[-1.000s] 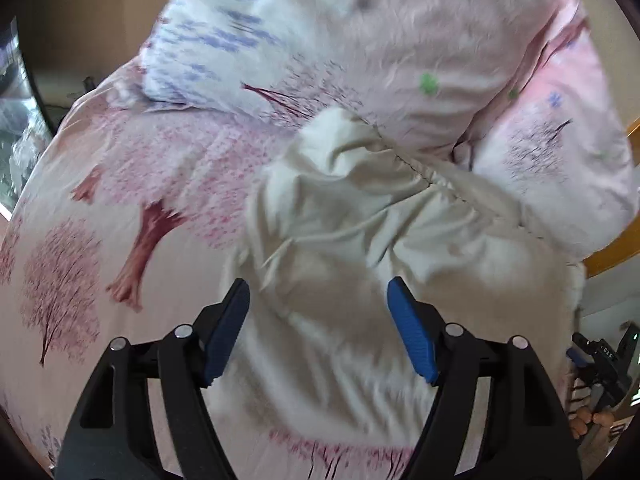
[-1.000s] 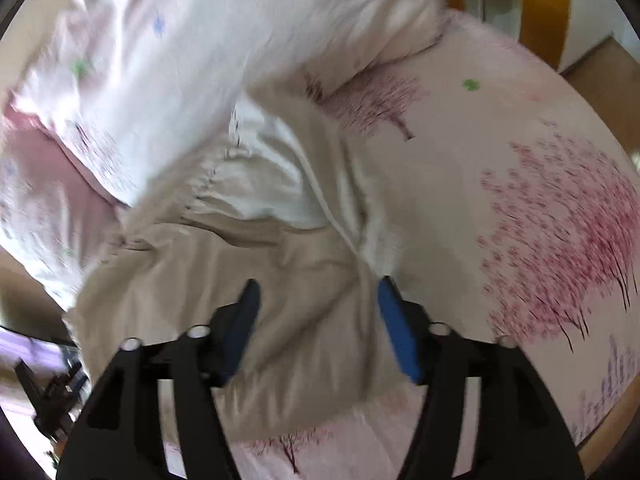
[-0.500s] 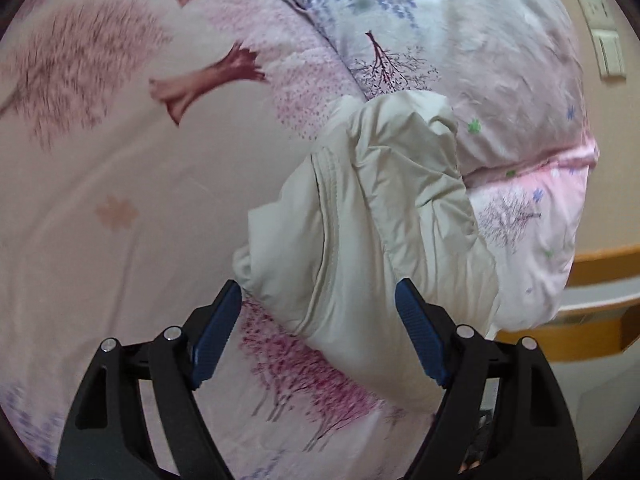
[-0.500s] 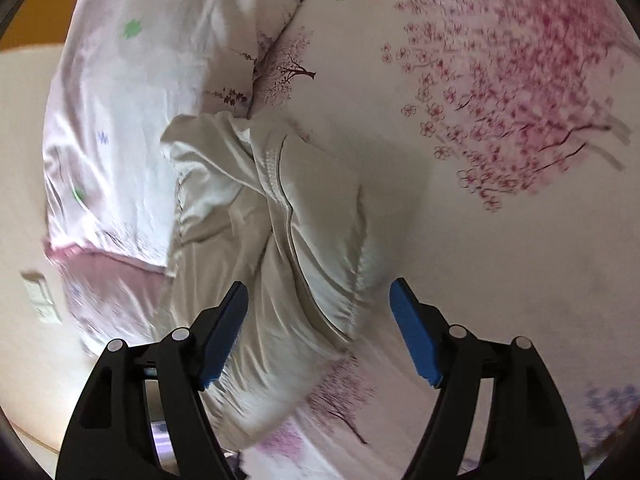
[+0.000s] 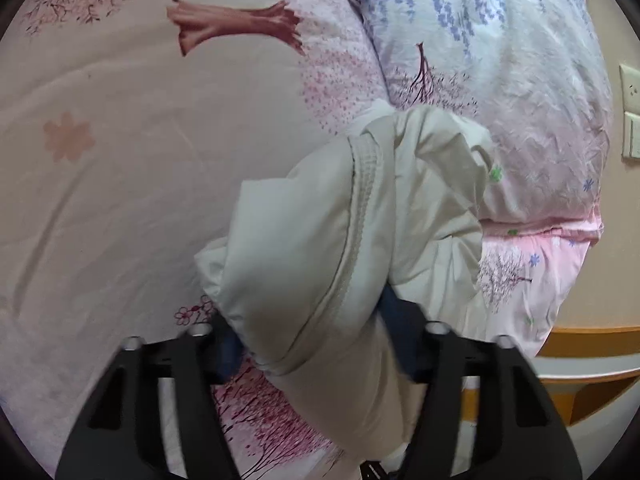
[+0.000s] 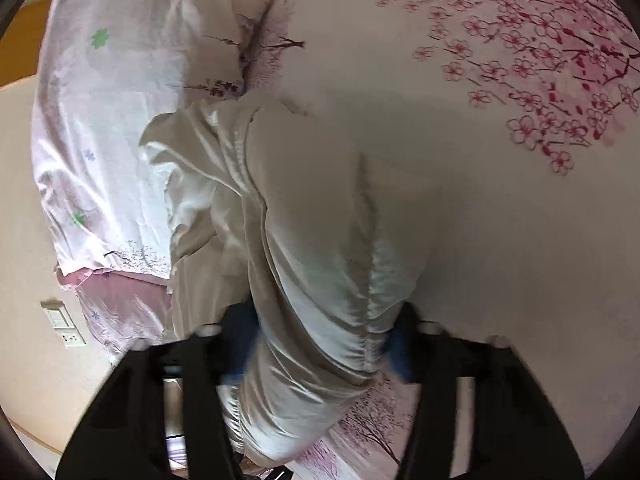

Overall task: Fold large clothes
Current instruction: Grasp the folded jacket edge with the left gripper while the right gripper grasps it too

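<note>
We find the cream padded garment point(image 5: 320, 248) bunched into a thick roll on the bed, lying on the blossom-print bedsheet point(image 5: 120, 128) with its far end against the floral quilt point(image 5: 500, 60). A stitched seam runs lengthwise along the roll in both wrist views, and the fabric is creased and puffed rather than flat. The left tongs point(image 5: 310, 342) have just been closing and now pinch the near end of the roll, the blue pads point(image 5: 230, 350) pressed into the fabric on either side. The right tongs point(image 6: 322, 342) have likewise just been closing and pinch the garment point(image 6: 320, 248) across its width, with the cloth bulging out above the pads point(image 6: 398, 350). In the right wrist view the sheet point(image 6: 520, 220) lies to the right of the roll and the quilt point(image 6: 120, 100) to its upper left. Beyond the quilt we note a beige wall bearing a switch plate point(image 6: 60, 318) with a socket below it, and in the left wrist view a wooden bed frame point(image 5: 592, 338) at the lower right.
</note>
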A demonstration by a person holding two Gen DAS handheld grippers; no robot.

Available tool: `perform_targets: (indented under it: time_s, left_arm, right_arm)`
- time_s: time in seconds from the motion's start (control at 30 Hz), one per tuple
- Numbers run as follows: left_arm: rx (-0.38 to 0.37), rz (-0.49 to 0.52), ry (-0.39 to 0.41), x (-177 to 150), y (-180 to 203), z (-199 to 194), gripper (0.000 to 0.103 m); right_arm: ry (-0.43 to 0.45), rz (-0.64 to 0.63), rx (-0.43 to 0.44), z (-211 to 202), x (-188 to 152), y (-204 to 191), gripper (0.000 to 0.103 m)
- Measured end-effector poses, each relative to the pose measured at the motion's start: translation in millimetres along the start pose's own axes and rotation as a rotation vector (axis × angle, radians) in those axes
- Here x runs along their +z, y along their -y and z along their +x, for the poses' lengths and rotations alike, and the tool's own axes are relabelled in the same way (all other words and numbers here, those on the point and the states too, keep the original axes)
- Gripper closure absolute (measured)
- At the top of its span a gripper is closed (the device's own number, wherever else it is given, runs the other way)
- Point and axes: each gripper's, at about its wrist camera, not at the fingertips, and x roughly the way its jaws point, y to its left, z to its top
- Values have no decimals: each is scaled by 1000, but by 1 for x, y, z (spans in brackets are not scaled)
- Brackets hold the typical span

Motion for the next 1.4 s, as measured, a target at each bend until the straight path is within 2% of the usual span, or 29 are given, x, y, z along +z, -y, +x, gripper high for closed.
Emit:
perform_targets:
  time_s: [0.1,0.2,0.37,0.5,0.73,0.83,0.87,0.9,0.93,1.0,1.1,1.17,1.2,1.23,1.3,1.33,1.4]
  left_arm:
    - [-46,9,12,2,5,-7,79]
    - [-92,46,30,6,14,-21,84]
    - [-137,85,56,12,20,-57,85]
    - [-112,105,64,7,2,-94,84]
    - [-8,67,76,-11,-68,-145,83]
    - [41,71,70,-11,-82,-147,78]
    - [60,90,72,-11,-82,-145,76]
    - [80,113,75,-11,-80,-144,73]
    - [96,134,77,-11,-77,-143,72]
    - [127,183,78,-12,-71,-143,68]
    - [162,220,79,-12,-69,-143,60]
    - [186,241,79,-13,-70,-142,57]
    - [191,250,78,-13,-71,-143,56]
    - [193,253,79,-13,-70,-142,56]
    - [197,257,79,-12,-71,-142,55]
    - [196,256,79,-12,-70,-142,55]
    - [194,253,80,-12,-71,-142,55]
  right_arm:
    - [11,-28,38,-7,-5,-9,77]
    - [-3,-53,73,-18,-13,-17,80]
    - [-60,-117,99,-36,-38,-30,80]
    - [-124,-160,73,-46,-65,-24,80]
    - [-233,-162,-36,-52,-109,16,80]
    - [-244,-231,-125,-49,-112,15,69]
    - [-241,-244,-149,-51,-112,12,62]
    - [-229,-281,-198,-55,-111,7,53]
    - [-213,-319,-241,-59,-111,2,50]
    - [-114,-440,-350,-75,-111,-13,40]
    - [89,-602,-481,-97,-120,-46,39]
    - [177,-757,-499,-96,-135,-81,39]
    - [173,-813,-488,-90,-143,-95,40]
    - [142,-886,-454,-80,-152,-107,44]
    - [18,-1024,-370,-47,-183,-138,66]
    - [-48,-1065,-322,-31,-198,-151,71]
    - [-125,-1129,-270,-9,-222,-167,80]
